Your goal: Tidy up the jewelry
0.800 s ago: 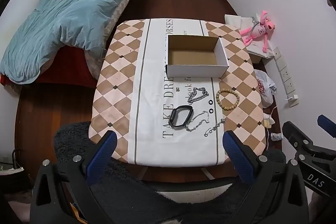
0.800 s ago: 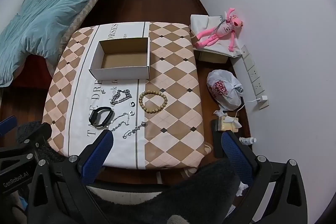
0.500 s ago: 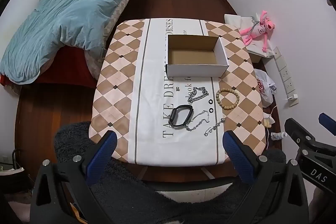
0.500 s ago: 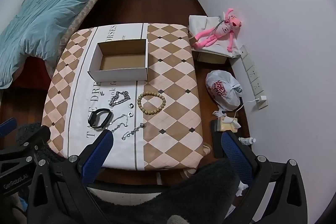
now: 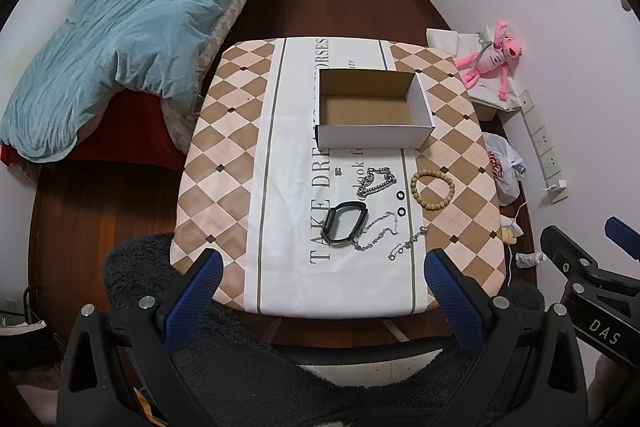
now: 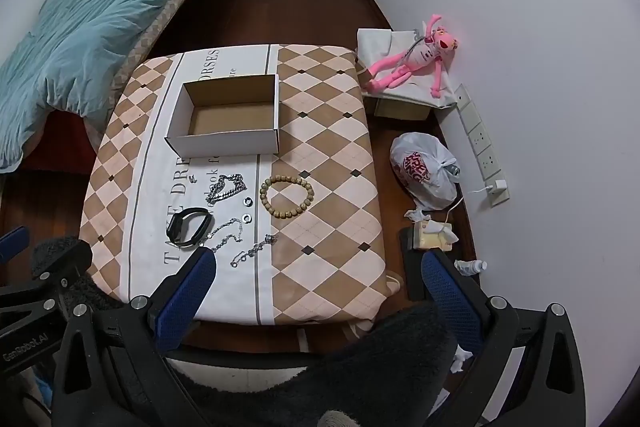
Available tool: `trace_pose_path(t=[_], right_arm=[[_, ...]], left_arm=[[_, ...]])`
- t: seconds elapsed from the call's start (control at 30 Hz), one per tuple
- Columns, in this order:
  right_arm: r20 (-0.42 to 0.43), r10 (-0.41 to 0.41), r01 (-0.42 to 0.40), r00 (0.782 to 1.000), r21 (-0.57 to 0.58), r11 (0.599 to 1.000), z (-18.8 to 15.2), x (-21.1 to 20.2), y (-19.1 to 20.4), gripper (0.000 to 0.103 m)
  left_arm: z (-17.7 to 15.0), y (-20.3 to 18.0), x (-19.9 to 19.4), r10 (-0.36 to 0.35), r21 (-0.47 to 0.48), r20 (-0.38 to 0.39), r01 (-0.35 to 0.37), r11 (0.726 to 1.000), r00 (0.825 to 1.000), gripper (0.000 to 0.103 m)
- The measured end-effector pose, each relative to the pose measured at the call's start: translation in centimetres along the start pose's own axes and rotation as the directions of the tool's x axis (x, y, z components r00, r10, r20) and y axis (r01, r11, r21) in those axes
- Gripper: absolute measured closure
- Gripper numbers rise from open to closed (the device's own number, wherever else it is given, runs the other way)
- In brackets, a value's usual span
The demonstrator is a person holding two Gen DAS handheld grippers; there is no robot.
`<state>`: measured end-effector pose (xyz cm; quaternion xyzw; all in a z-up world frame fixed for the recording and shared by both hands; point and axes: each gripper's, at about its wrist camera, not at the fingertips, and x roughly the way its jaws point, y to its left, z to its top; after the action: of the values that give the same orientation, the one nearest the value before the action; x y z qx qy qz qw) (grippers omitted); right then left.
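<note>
Checkered table (image 5: 224, 163) beside blue-quilted bed (image 5: 120, 39) — white box (image 5: 372, 107) on it; both grippers' fingers apart, holding nothing.

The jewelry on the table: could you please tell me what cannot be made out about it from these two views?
- Thin chains: too small in both views to count separate pieces or see clasps.
- One chain end, right wrist view: hidden behind a finger of the right gripper.
- Two small rings: too small to tell rings from earrings.
- Box: its near inner corner is hidden by its own front wall in both views.
</note>
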<state>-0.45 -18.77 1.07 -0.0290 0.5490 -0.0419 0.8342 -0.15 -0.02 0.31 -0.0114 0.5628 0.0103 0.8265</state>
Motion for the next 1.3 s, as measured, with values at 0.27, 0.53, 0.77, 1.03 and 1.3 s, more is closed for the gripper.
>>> trace_pose_path(t=[0.27, 0.53, 0.77, 1.03, 1.3], right_arm=[[0.001, -0.001, 0.0, 1.0, 0.011, 1.0, -0.01, -0.02, -0.21, 0.0], [0.002, 0.0, 0.0, 1.0, 0.01, 1.0, -0.1, -0.04, -0.14, 0.0], [0.004, 0.001, -0.001, 1.0, 0.011, 1.0, -0.08, -0.08, -0.16, 0.0], [0.004, -0.001, 0.001, 1.0, 0.011, 1.0, -0.06, -0.22, -0.1, 0.0], [0.007, -0.001, 0.001, 1.0, 0.01, 1.0, -0.02, -0.34, -0.24, 0.0]], left_arm=[[0.22, 0.09, -0.27, -0.001, 0.002, 0.009, 0.001, 1.0, 1.0, 0.0], [0.26, 0.06, -0.31, -0.001, 0.001, 0.007, 0.001, 1.0, 1.0, 0.0], [0.27, 0.0, -0.4, -0.003, -0.001, 0.009, 0.003, 1.0, 1.0, 0.0], [0.35, -0.08, -0.79, -0.004, 0.0, 0.015, 0.004, 1.0, 1.0, 0.0], [0.33, -0.04, -0.75, -0.006, -0.001, 0.015, 0.006, 1.0, 1.0, 0.0]])
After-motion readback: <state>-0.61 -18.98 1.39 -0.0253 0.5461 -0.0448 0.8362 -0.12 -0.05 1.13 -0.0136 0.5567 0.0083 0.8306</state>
